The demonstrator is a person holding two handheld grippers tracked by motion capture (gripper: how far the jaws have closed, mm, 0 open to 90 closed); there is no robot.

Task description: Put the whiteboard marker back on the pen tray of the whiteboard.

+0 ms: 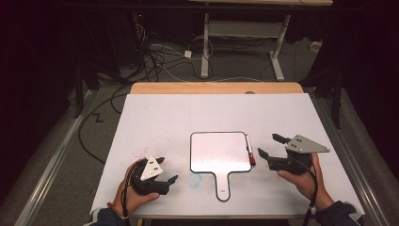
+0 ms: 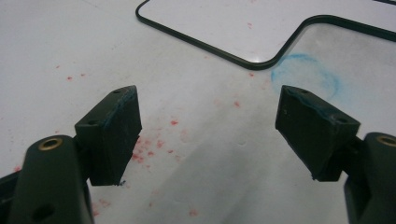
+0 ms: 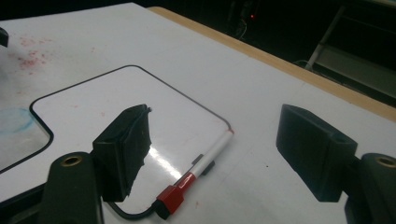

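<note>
Right hand-held gripper [image 1: 269, 147] hovered just to the right of the paddle-shaped whiteboard [image 1: 220, 153], jaws spread wide with nothing between them. A red-capped marker [image 1: 250, 151] lay along the whiteboard's right edge, touching it, cap toward the person, between the board and that gripper. The left hand-held gripper [image 1: 168, 170] sat at the whiteboard's lower left, near its handle [image 1: 223, 186], jaws likewise spread and empty, its pads [image 2: 114, 133] smudged with blue. Nothing stood between either gripper and the whiteboard.

No writing could be read on the whiteboard or the marker; the board face looked wiped, with faint reddish traces.

The counter [image 1: 155, 117] was covered in white sheeting, speckled with red spots left of the whiteboard, and a pale blue smear [image 1: 194, 179] lay beside the handle. A wooden edge [image 1: 216, 88] showed beyond the whiteboard. Farther back the room was dark, with tangled cables [image 1: 155, 59] on a grey floor and the legs of another desk [image 1: 244, 42].
</note>
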